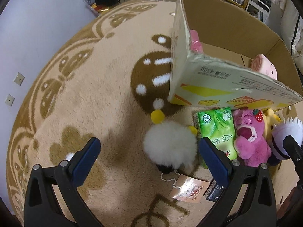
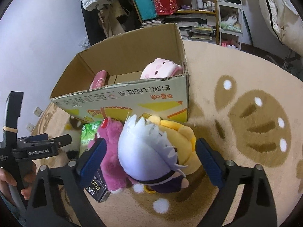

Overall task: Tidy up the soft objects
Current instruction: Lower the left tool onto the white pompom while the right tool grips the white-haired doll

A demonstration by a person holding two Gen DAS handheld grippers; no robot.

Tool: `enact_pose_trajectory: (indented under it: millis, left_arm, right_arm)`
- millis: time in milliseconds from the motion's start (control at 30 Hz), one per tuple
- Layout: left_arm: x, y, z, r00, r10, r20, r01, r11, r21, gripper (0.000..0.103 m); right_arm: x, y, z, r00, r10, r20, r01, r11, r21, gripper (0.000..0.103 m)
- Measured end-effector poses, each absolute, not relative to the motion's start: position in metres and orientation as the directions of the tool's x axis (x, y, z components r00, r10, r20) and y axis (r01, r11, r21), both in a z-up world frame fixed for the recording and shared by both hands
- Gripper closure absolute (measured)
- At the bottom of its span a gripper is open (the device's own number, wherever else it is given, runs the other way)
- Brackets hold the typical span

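White-haired doll (image 2: 146, 149) between right hand-held gripper (image 2: 149, 162) fingers

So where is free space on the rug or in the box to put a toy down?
Bare rug lies left of the cardboard box and the white fluffy toy. The box floor between the pink pack and pink pig plush is free. In front of the box it is crowded: green tissue pack, pink bear, white-haired doll.

Beige patterned rug (image 1: 106, 98), lavender wall (image 1: 37, 19), cluttered shelves (image 2: 197, 11).
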State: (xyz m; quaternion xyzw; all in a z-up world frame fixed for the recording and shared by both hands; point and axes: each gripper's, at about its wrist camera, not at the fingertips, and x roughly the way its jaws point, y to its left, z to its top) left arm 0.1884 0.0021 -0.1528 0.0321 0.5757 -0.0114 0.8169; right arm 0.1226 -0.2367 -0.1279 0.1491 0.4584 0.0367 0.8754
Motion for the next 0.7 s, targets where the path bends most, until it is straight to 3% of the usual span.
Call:
enact_pose_trajectory:
  millis: [167,233,300,700]
  left_arm:
    - [0.189,0.0,-0.159,0.324,0.02,-0.946,0.067,0.997,0.043,0.001]
    - [0.188,0.0,-0.162,0.304,0.004,-0.953,0.063,0.998,0.024,0.001]
    - [0.188,0.001,-0.163,0.298,-0.006,-0.955,0.058,0.998,0.012,0.001]
    - [0.188,0.0,-0.168,0.302,0.022,-0.953,0.055,0.998,0.041,0.001]
  right_arm:
    - [0.123,-0.236,-0.13,0.567,0.188,-0.802,0.079,0.957,0.281,0.016]
    - [0.124,-0.236,-0.133,0.554,0.176,-0.814,0.09,0.959,0.269,0.027]
    - [0.125,-0.238,-0.137,0.54,0.192,-0.819,0.094,0.954,0.286,0.031]
    - [0.125,-0.238,-0.138,0.545,0.205,-0.813,0.085,0.951,0.297,0.039]
